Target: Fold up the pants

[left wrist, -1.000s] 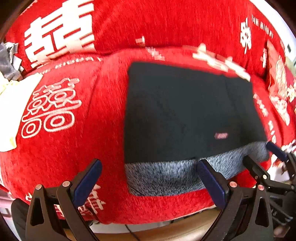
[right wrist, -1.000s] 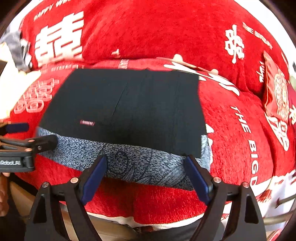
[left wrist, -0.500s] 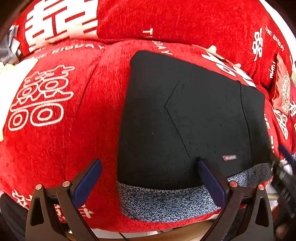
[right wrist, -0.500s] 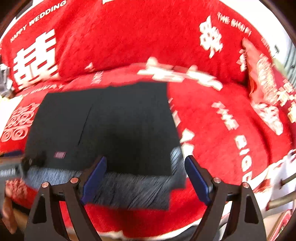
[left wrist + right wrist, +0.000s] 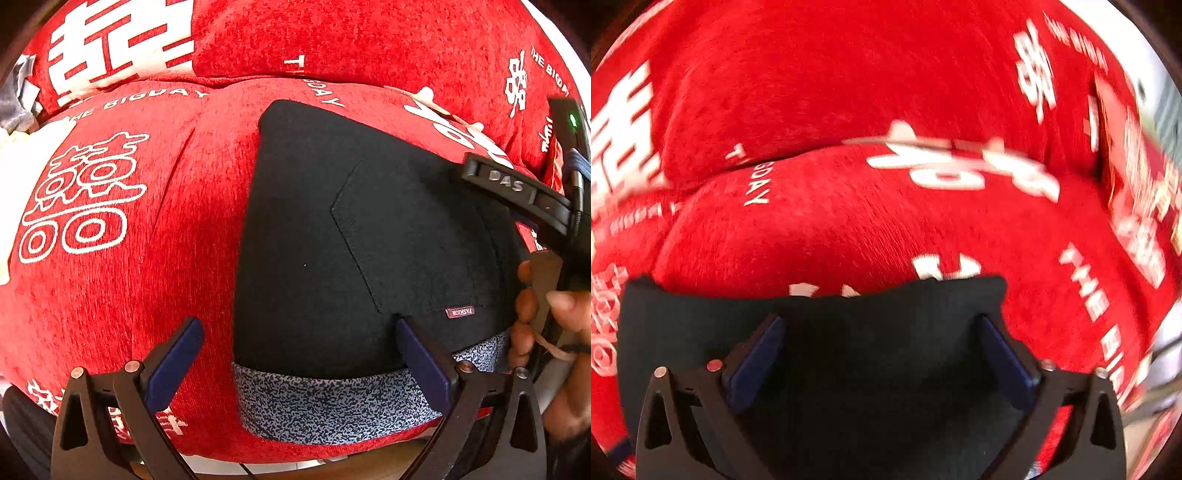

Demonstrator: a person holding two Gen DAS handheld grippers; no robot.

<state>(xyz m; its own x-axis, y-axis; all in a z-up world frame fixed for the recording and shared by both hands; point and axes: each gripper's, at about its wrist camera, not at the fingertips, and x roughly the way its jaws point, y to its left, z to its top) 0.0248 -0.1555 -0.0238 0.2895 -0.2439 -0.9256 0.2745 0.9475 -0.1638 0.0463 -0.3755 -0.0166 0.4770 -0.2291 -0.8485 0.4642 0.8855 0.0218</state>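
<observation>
Red sofa cover with white wedding characters fills the left wrist view. Black folded pants lie flat on the seat cushion, their speckled grey waistband at the near edge. The left claw hangs released just above that edge, blue pads spread wide. At right a hand grips the other tool.

From the right wrist, blurred, the same red cover rises behind. The right claw is spread wide, with the pants directly under it.
</observation>
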